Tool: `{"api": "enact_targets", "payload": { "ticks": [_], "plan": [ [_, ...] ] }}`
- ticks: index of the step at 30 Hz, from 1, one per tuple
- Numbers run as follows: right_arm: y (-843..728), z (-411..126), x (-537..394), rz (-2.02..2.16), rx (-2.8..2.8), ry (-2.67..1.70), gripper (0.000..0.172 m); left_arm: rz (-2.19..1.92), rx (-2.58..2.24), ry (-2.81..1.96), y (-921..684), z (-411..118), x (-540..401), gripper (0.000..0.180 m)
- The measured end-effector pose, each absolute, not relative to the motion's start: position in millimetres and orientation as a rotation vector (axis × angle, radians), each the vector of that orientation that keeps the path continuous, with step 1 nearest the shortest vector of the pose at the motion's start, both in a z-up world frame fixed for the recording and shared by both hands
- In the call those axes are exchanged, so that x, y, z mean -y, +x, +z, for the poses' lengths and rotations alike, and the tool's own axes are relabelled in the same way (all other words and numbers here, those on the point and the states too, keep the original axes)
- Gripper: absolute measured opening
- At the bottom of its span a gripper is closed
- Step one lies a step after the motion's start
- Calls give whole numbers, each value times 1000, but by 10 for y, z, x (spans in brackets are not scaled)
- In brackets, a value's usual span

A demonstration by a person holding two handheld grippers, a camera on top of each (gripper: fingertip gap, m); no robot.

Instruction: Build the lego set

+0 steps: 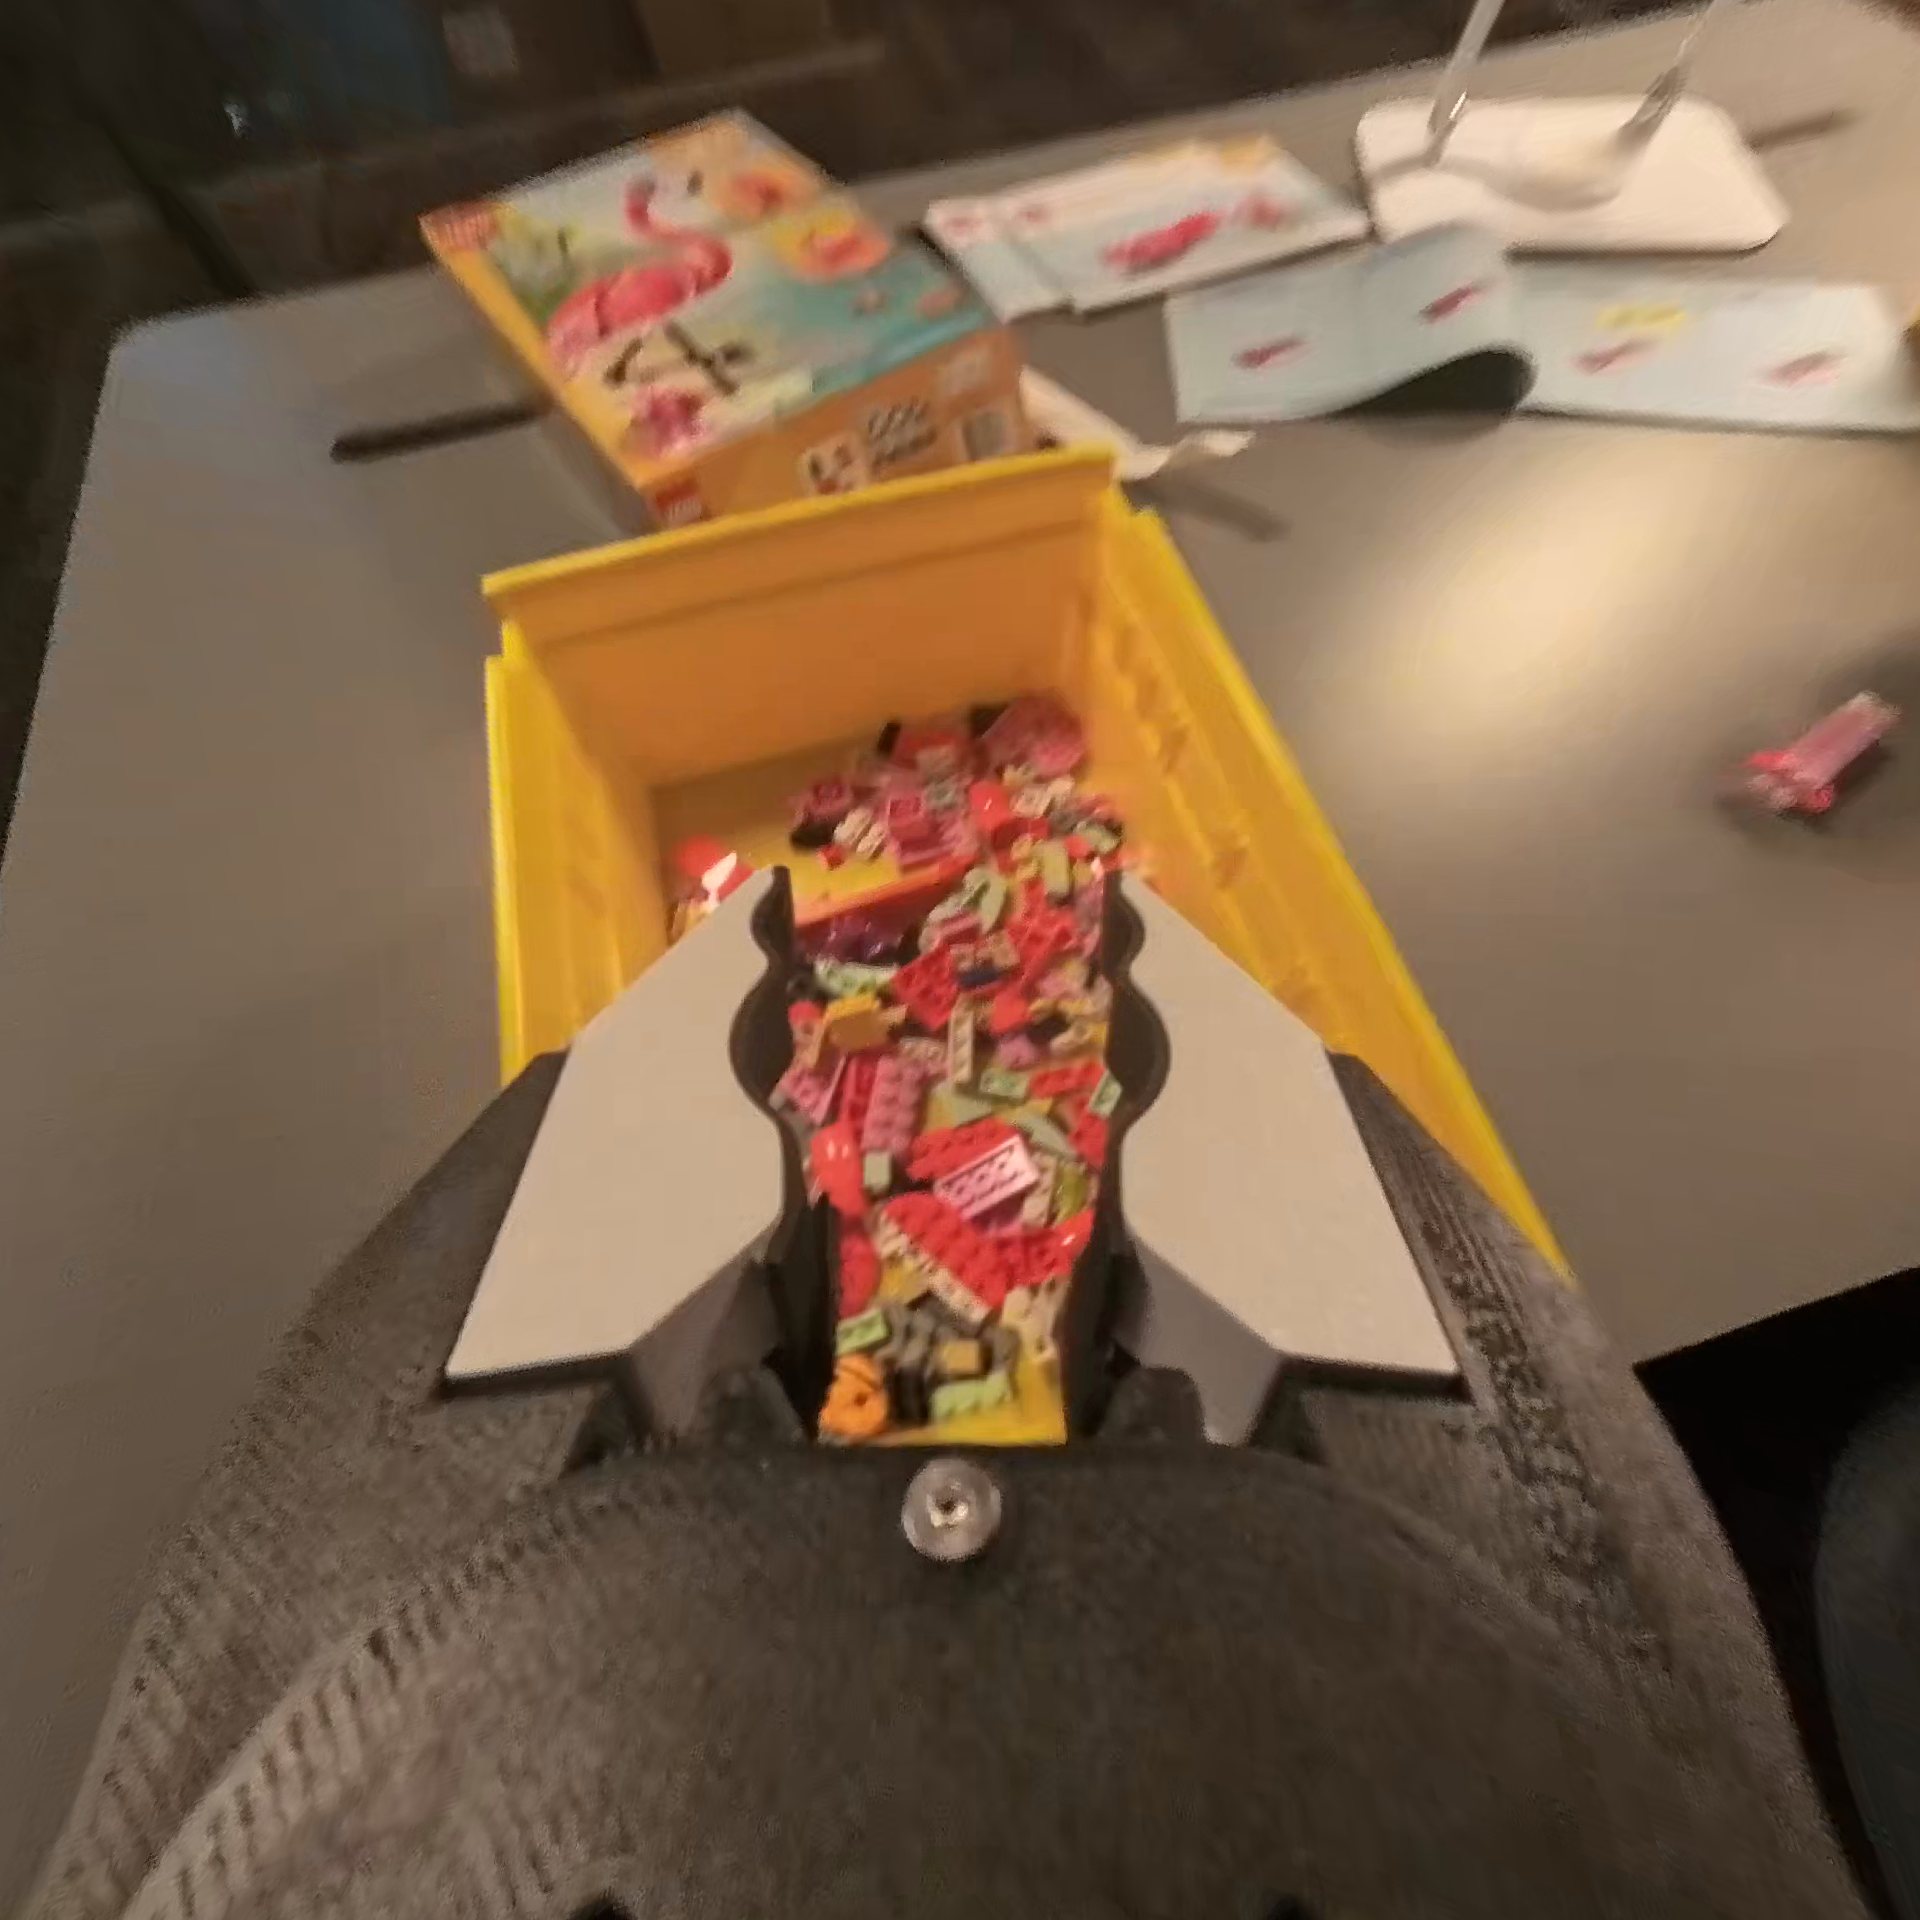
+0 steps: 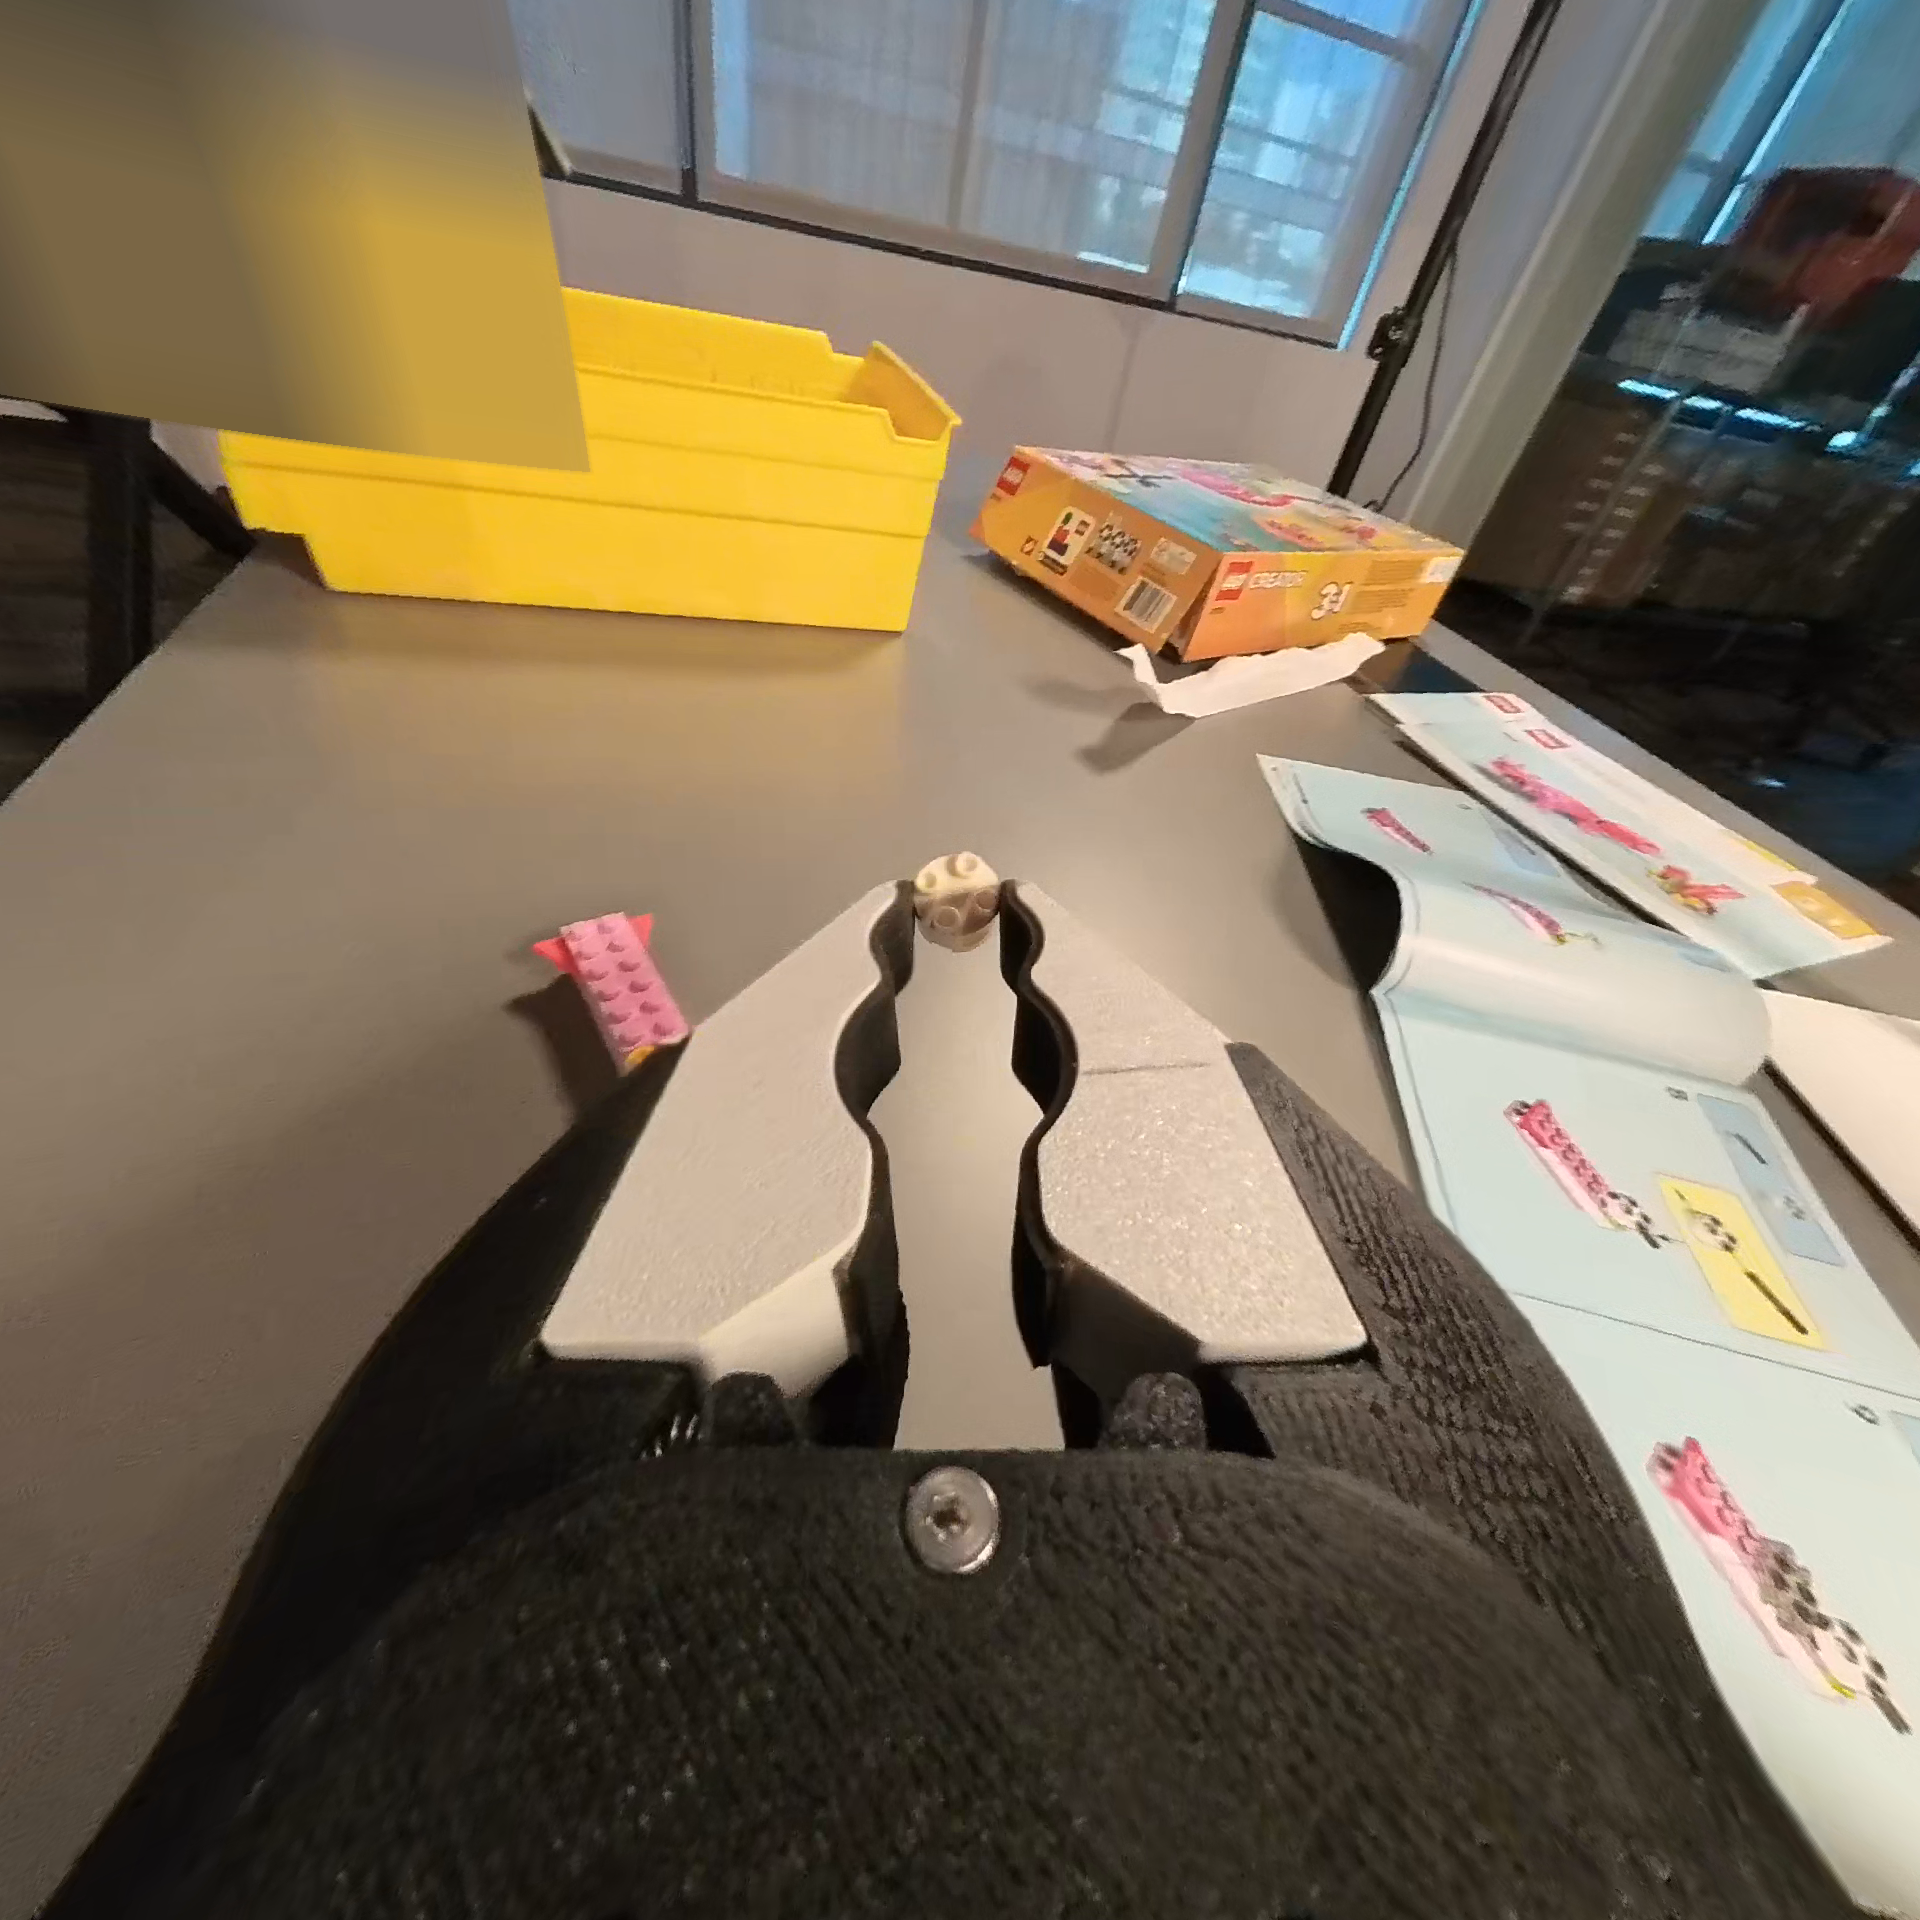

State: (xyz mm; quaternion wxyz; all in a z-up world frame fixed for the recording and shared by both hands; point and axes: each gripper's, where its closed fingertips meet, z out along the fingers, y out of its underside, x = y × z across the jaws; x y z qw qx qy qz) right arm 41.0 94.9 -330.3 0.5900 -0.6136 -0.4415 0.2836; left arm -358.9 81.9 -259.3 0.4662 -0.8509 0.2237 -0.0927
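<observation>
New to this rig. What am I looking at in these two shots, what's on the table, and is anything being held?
There is no robot arm: a person holds a two-finger gripper in each hand, and each has a camera looking forward along its fingers.

The left wrist view shows the left gripper open above a yellow bin full of small toy bricks; it holds nothing.

The right wrist view shows the right gripper shut on a small round white brick at its fingertips, above the grey table.

Also on the table: a pink brick assembly, a toy set box and open instruction booklets.
</observation>
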Motion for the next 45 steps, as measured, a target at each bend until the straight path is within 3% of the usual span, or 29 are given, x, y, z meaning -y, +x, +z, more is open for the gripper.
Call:
{"api": "enact_targets", "payload": {
  "ticks": [15, 23, 32, 35, 42, 45],
  "plan": [
    [609, -3089, -1417, 231, 758, -1335, 14, -221, -815, -2556, -3927, -3443, -931, 38],
    [786, -3011, -1485, 135, 659, -1319, 14, -339, -863, -2566, -3822, -3459, -769, 40],
    [843, -3021, -1526, 142, 621, -1343, 14, -165, -1194, -2708, -3921, -3679, -459, 47],
    [856, -3017, -1530, 138, 613, -1345, 14, 95, -1251, -2690, -4140, -3656, -574, 44],
    [868, -3009, -1528, 143, 605, -1342, 14, 21, -1260, -2696, -4142, -3601, -604, 41],
    [864, -3013, -1528, 142, 609, -1343, 14, -170, -1332, -2756, -4001, -3658, -403, 25]
  ]
}}
